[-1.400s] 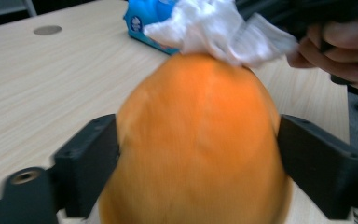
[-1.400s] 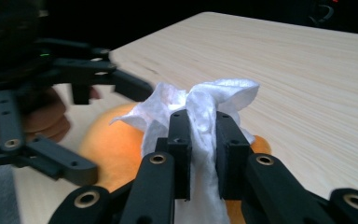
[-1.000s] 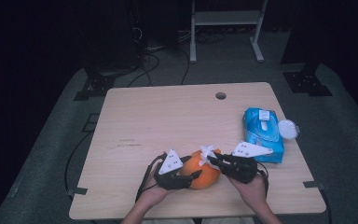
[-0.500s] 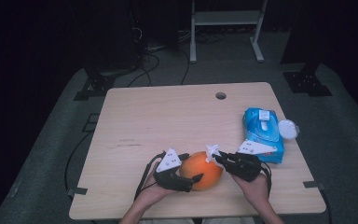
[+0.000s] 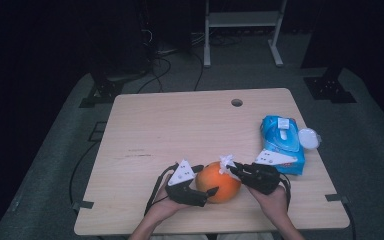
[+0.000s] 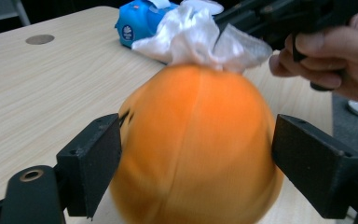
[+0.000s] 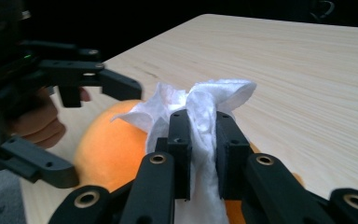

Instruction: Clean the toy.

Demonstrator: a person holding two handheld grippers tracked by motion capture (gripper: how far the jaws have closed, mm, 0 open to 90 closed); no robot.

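Observation:
An orange round fruit (image 5: 220,181) rests on the wooden table (image 5: 180,130) near its front edge. My left gripper (image 5: 207,179) comes at it from the left. Its jaws have just been opening and now stand open on either side of the fruit (image 6: 196,149), close to its skin. My right gripper (image 5: 230,167) reaches in from the right, shut on a crumpled white tissue (image 7: 205,98). The tissue (image 6: 196,42) lies against the top of the fruit (image 7: 107,149).
A blue wipes pack (image 5: 282,142) lies at the table's right edge, with a round white lid (image 5: 308,138) just beyond it. A cable hole (image 5: 237,102) sits near the far edge. Cables and a white stand are on the dark floor behind.
The left gripper's jaws have spread and now straddle the fruit. The right gripper and its tissue have stayed at the fruit's top.

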